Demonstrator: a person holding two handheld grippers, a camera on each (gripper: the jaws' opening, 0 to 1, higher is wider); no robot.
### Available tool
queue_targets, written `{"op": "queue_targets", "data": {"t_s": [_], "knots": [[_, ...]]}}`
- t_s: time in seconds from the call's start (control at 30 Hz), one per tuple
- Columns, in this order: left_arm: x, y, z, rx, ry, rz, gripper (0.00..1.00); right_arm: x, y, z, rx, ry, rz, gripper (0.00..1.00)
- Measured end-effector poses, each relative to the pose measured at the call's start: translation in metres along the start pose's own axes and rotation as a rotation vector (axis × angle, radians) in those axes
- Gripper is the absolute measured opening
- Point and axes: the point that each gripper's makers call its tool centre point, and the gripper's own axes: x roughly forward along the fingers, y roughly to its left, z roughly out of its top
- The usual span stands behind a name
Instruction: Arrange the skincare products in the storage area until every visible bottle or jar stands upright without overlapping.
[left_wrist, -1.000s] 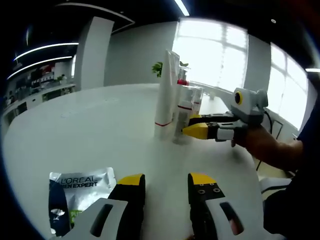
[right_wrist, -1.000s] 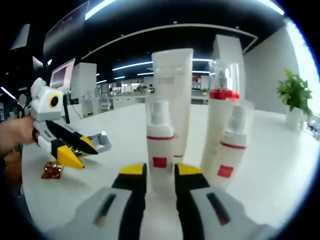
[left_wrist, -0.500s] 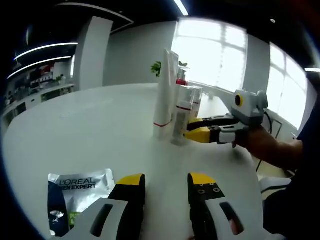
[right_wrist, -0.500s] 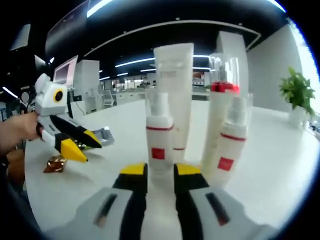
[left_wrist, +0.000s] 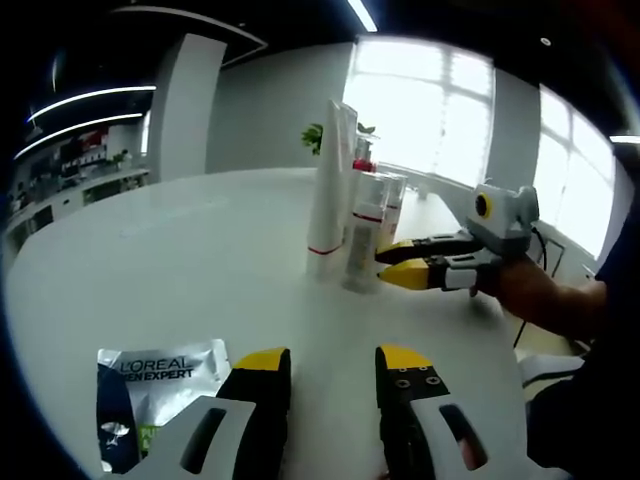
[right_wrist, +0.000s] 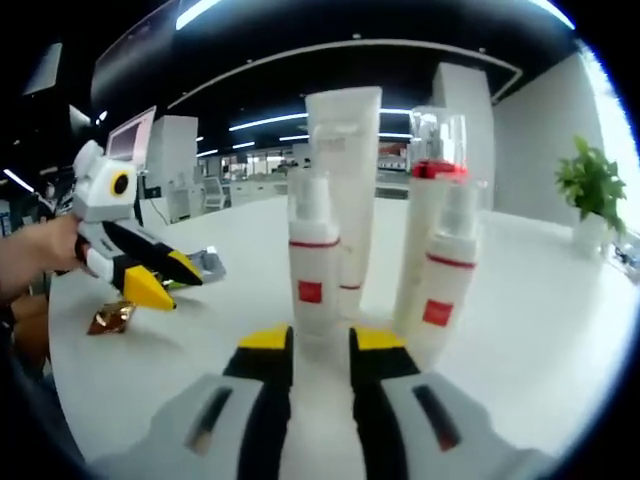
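Bottles (right_wrist: 315, 262) stand upright, long axes vertical, clustered at frame centre beside the tube (right_wrist: 343, 190). Right gripper (right_wrist: 320, 350), jaws narrowly parted, empty, sits just before them. Left gripper (left_wrist: 325, 370) is likewise narrow, empty.

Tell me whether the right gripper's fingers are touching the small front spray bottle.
Apart. In the left gripper view, bare table separates the right gripper from the spray bottle.
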Motion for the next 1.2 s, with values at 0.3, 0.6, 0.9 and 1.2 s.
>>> {"op": "queue_targets", "data": {"t_s": [0.3,0.6,0.9,1.2], "knots": [[0.000,-0.001,0.000,0.003,0.003,-0.002,0.34,-0.014,-0.010,-0.002,0.019,-0.007,-0.028,0.20],[0.001,-0.002,-0.001,0.004,0.004,-0.004,0.33,-0.032,-0.029,0.000,0.038,-0.026,-0.104,0.20],[0.002,-0.004,0.000,0.000,0.002,-0.008,0.33,-0.035,-0.037,-0.003,0.064,-0.028,-0.128,0.20],[0.000,-0.004,-0.002,-0.001,0.005,-0.006,0.34,-0.033,-0.041,-0.003,0.069,-0.026,-0.135,0.21]]}}
